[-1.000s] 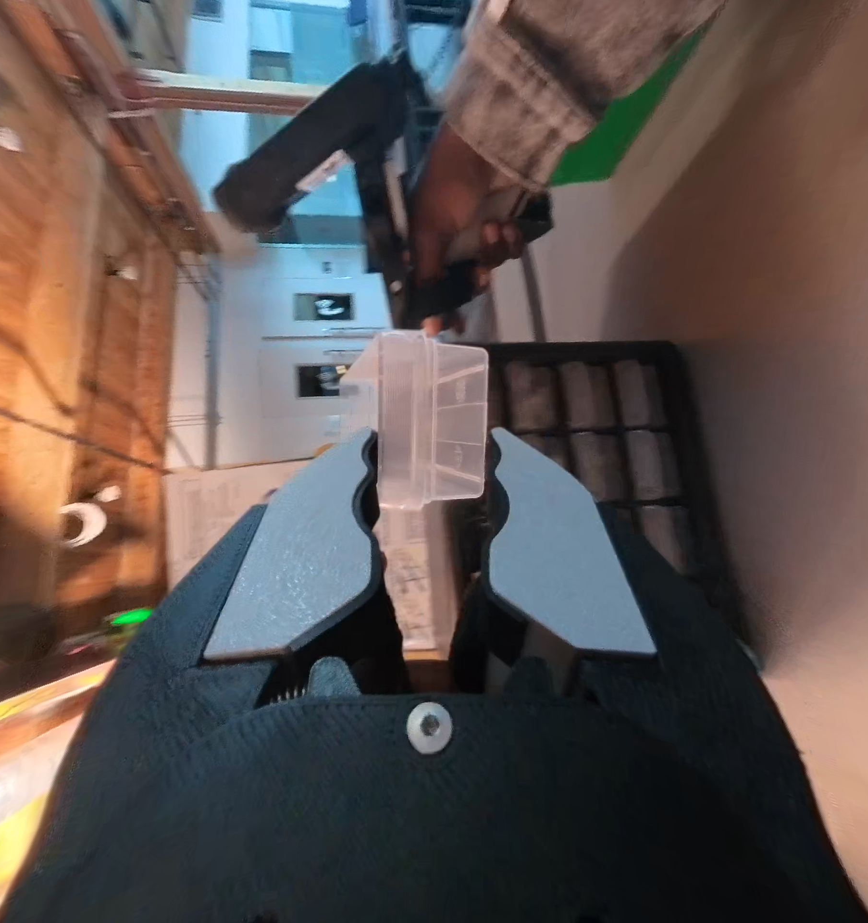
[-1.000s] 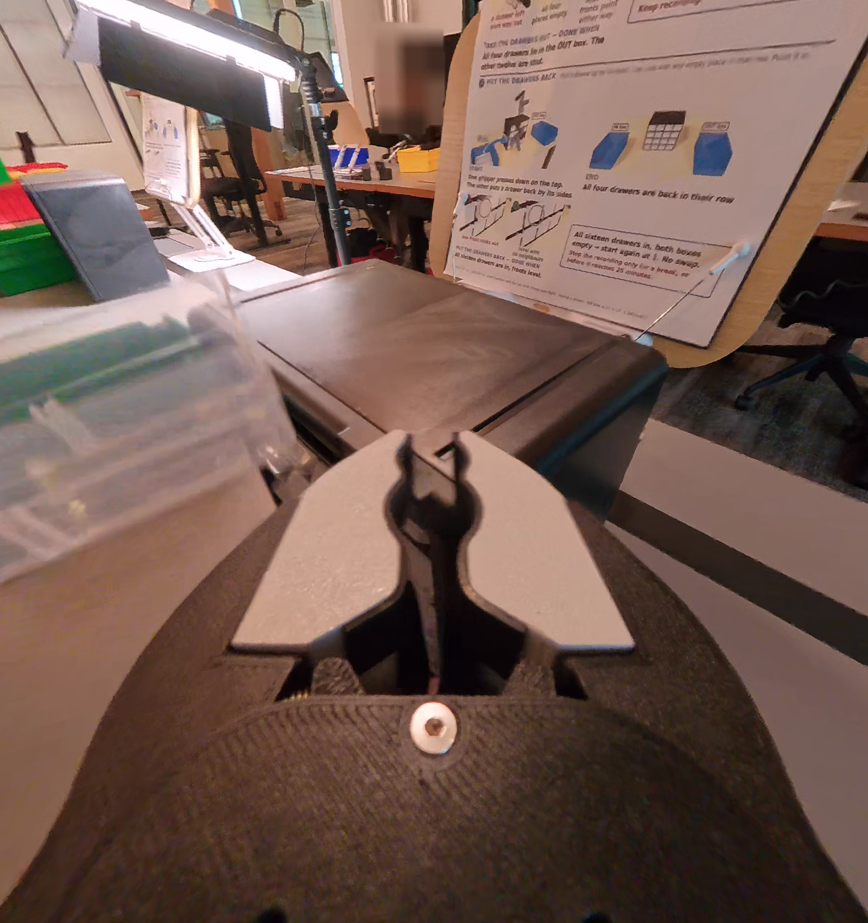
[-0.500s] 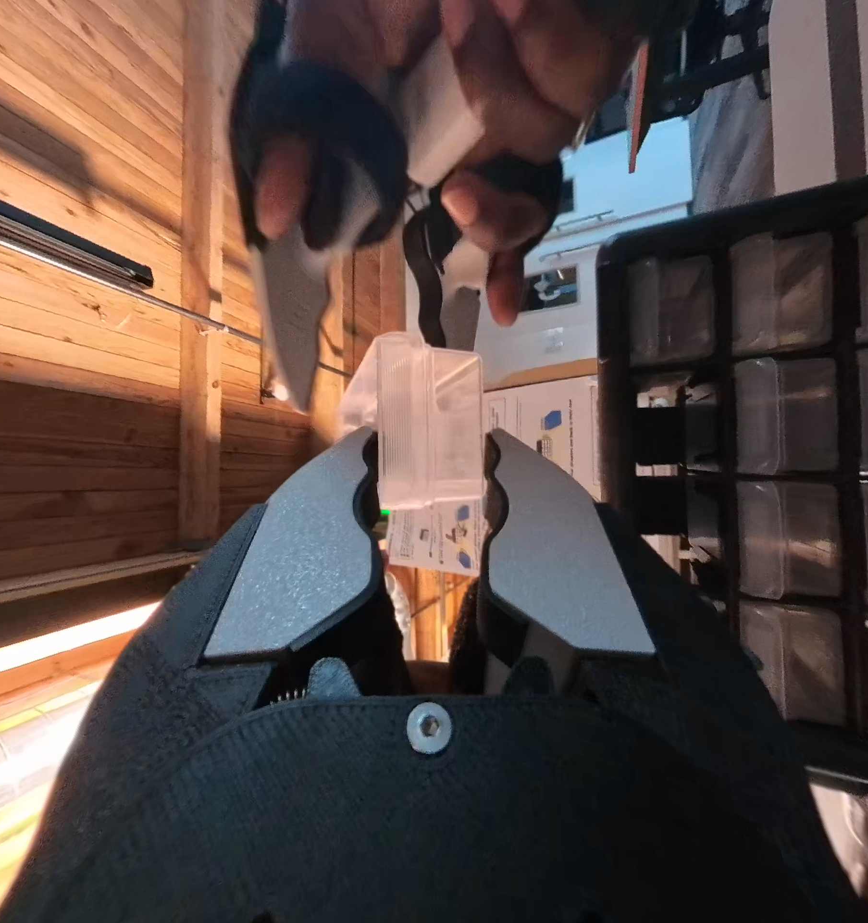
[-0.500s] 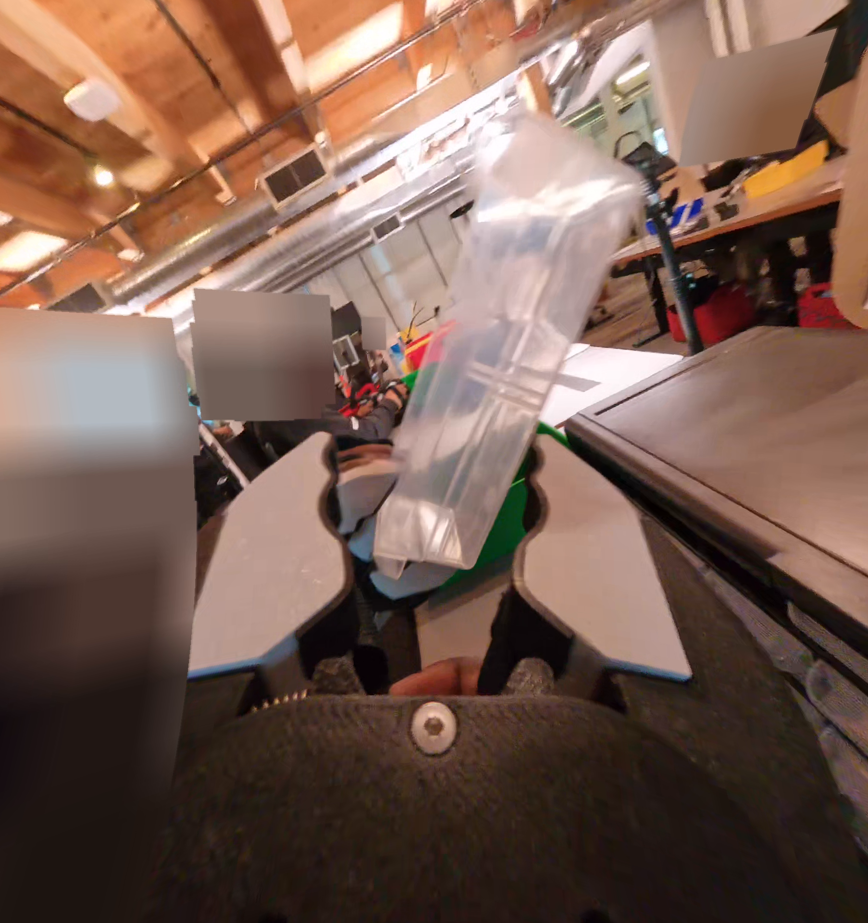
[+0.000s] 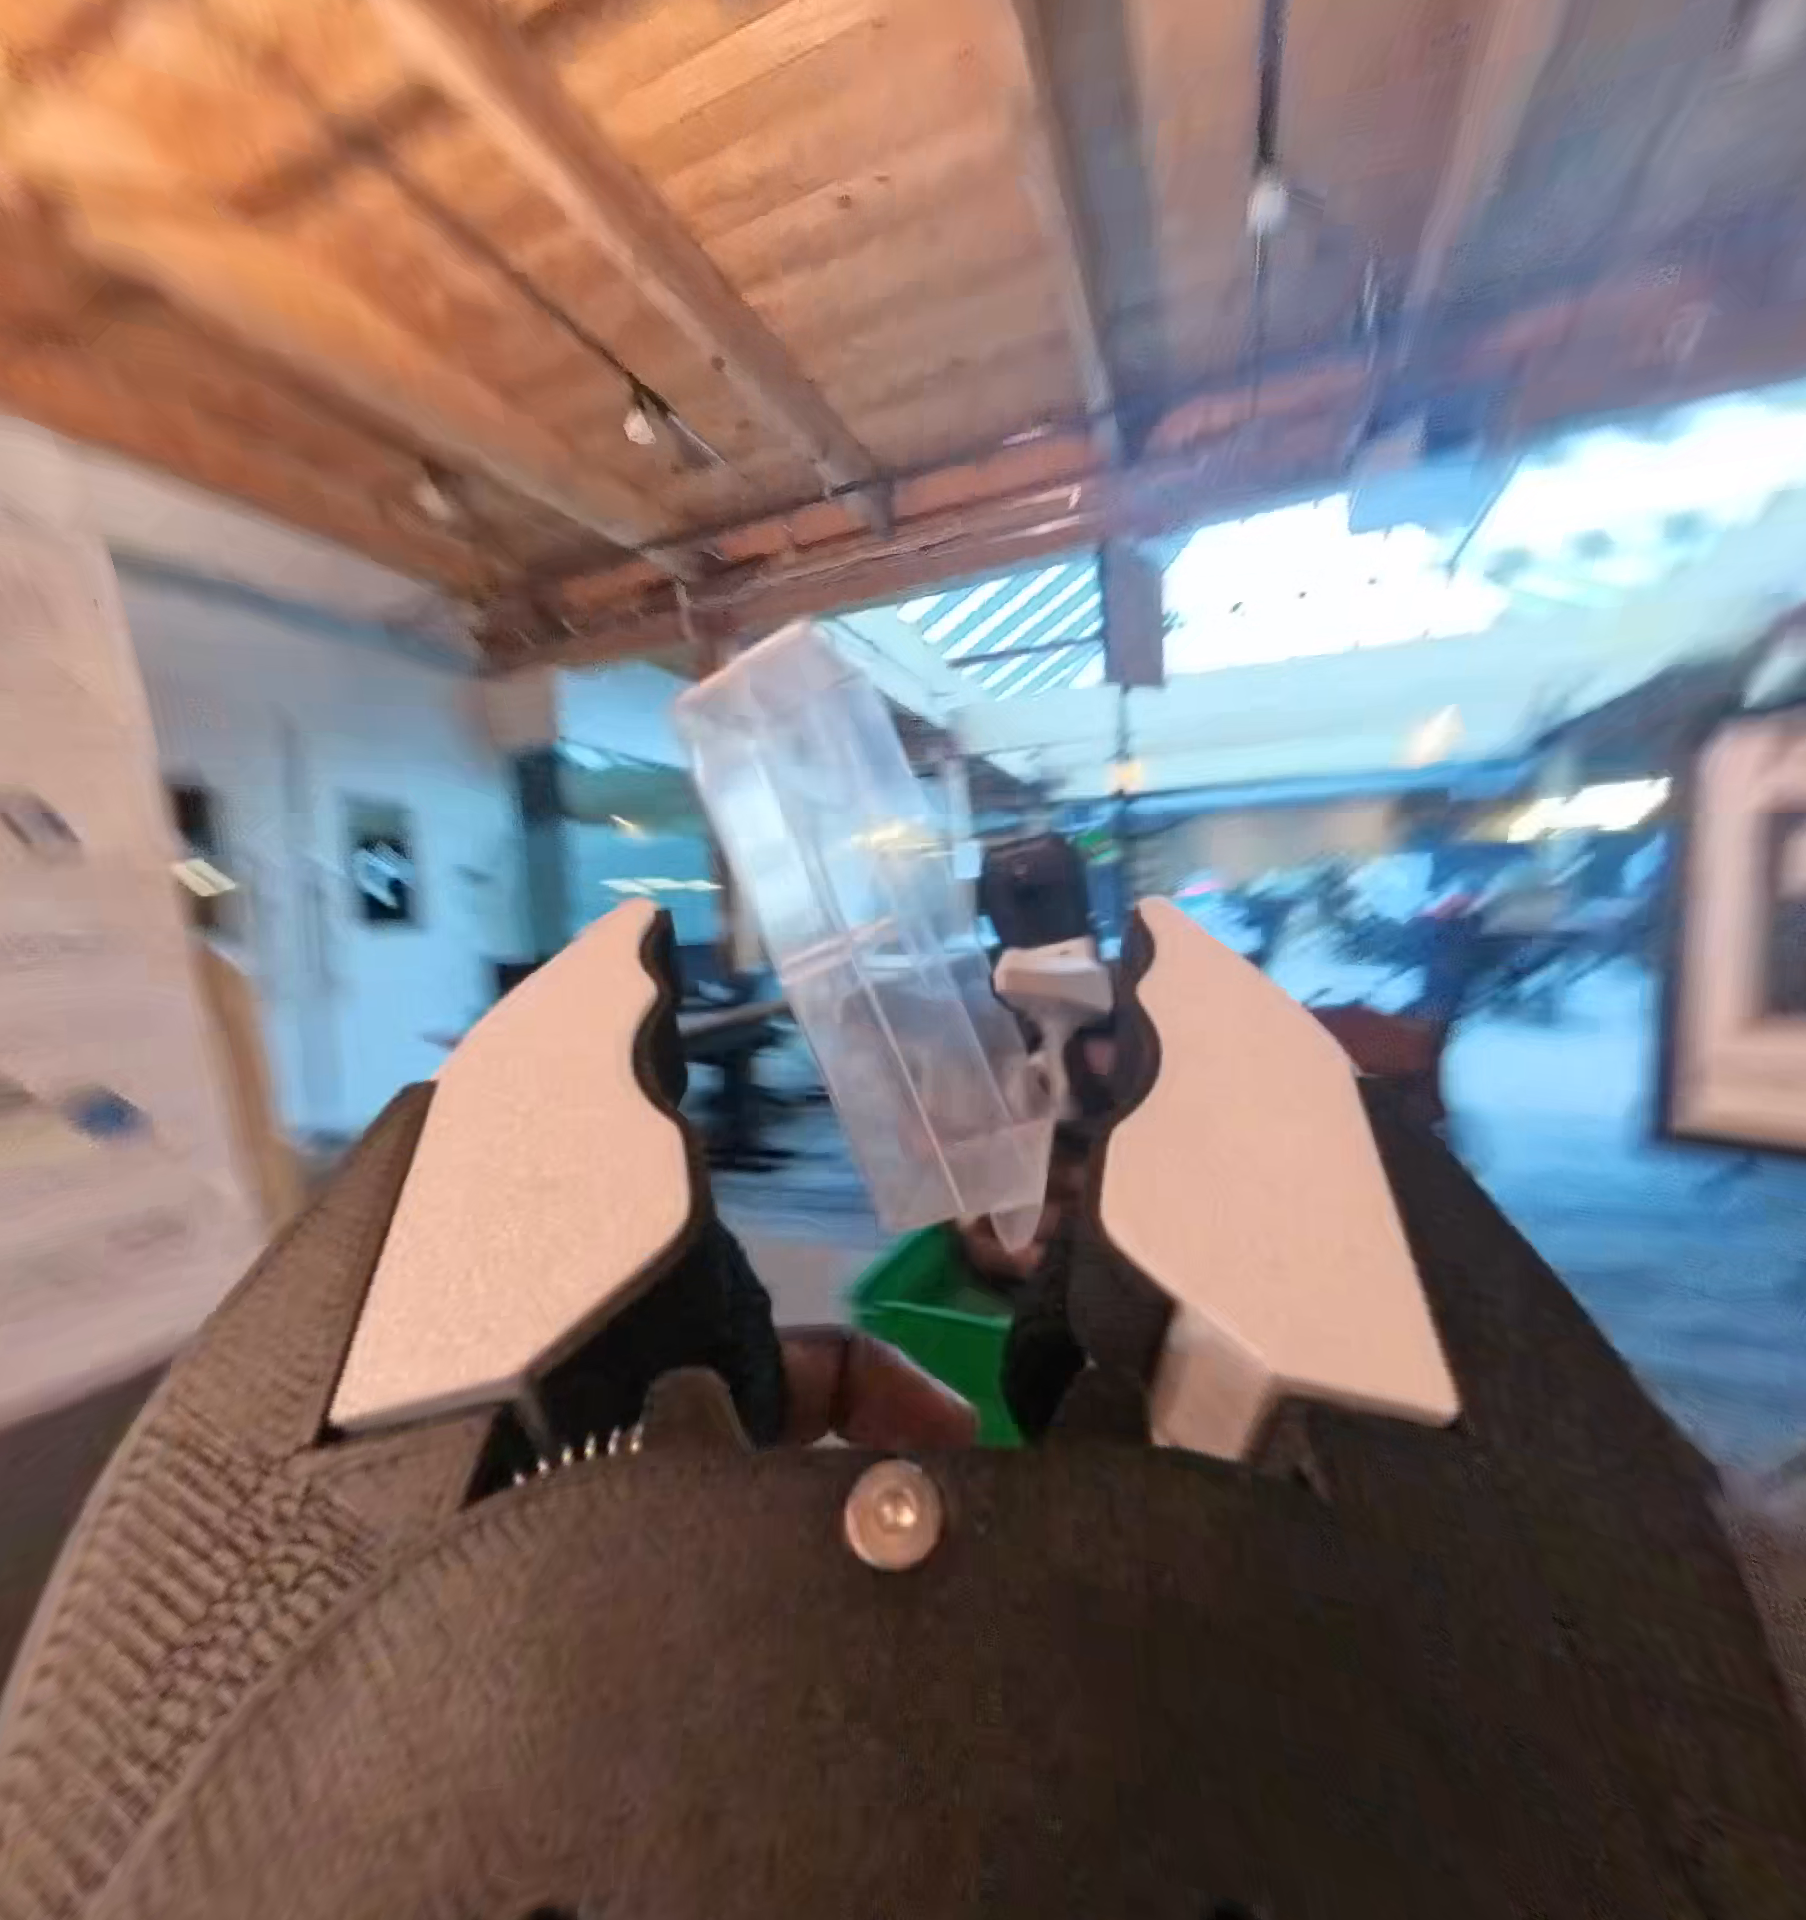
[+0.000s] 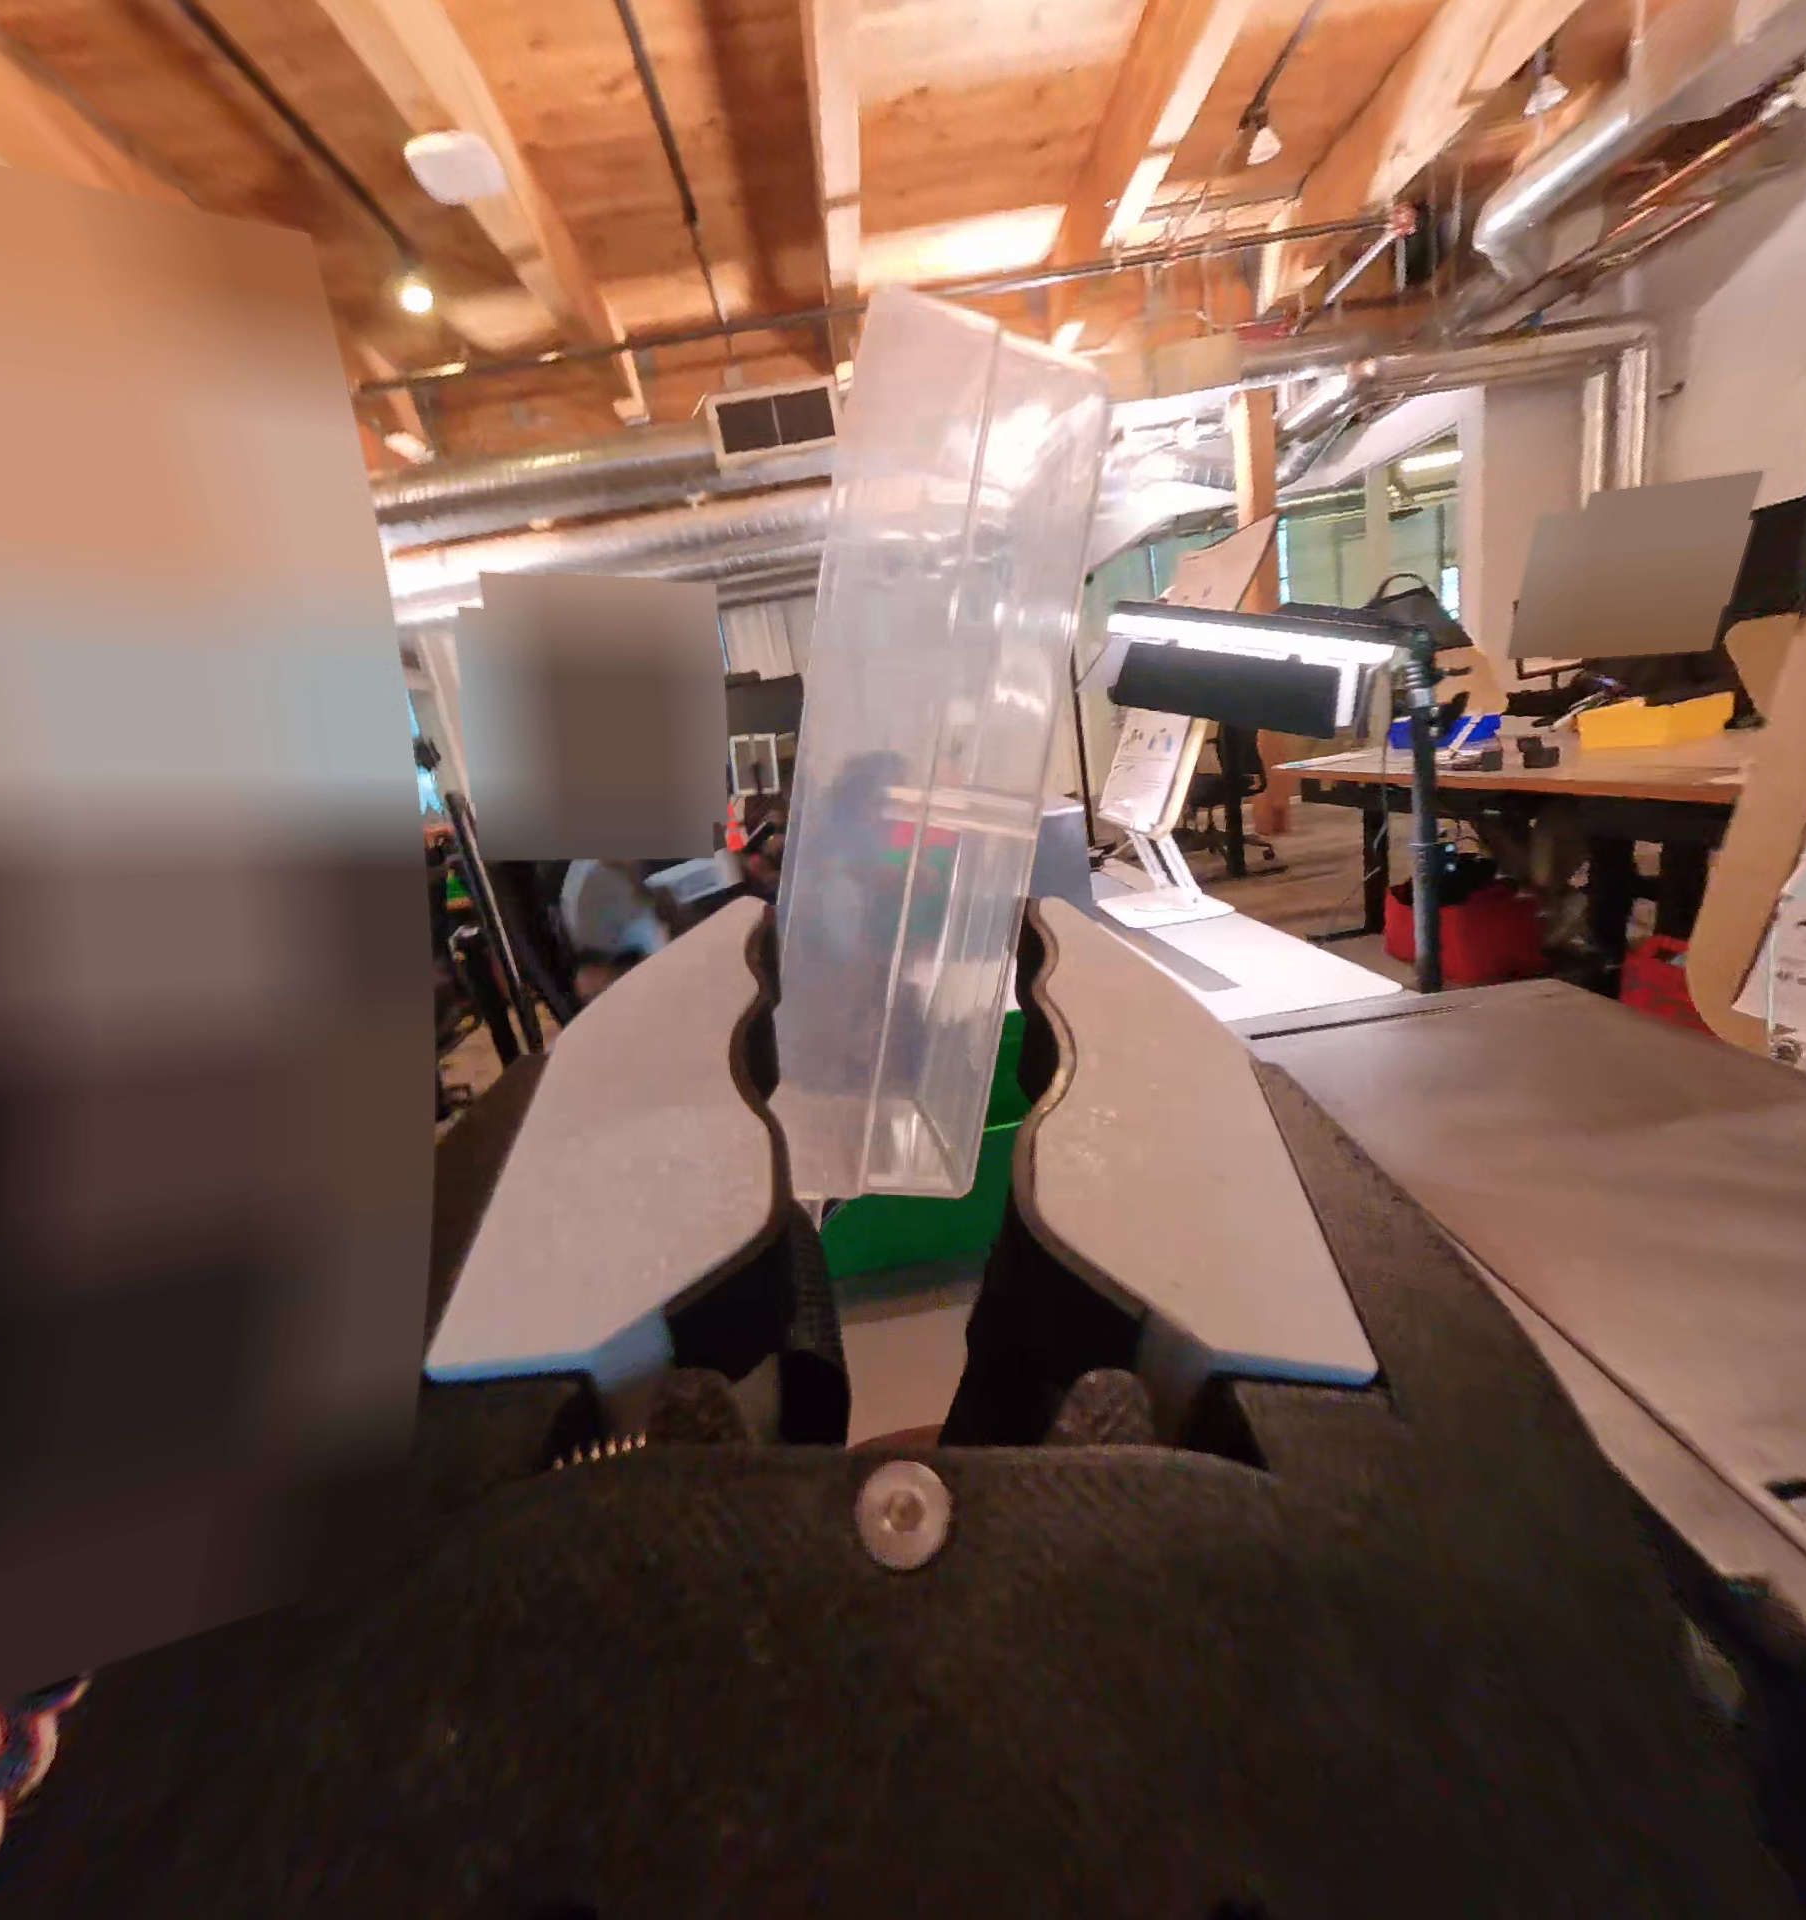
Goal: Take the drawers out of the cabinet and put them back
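In the left wrist view, the left gripper [image 5: 894, 940] has its jaws spread wide, and a clear plastic rectangular drawer [image 5: 857, 961] stands tilted between them, touching neither. In the right wrist view, the right gripper [image 6: 897, 956] clamps that drawer's lower end [image 6: 925, 790] beside the black cabinet's flat top [image 6: 1564, 1122].

Both wrist cameras sit just behind their own tongs, tilted upward toward the wooden ceiling [image 6: 940, 125]. Left view is blurred. Each has a clear drawer [image 5: 857, 935] close up between its tongs; both share it and a green bin [image 6: 909, 1226] behind.
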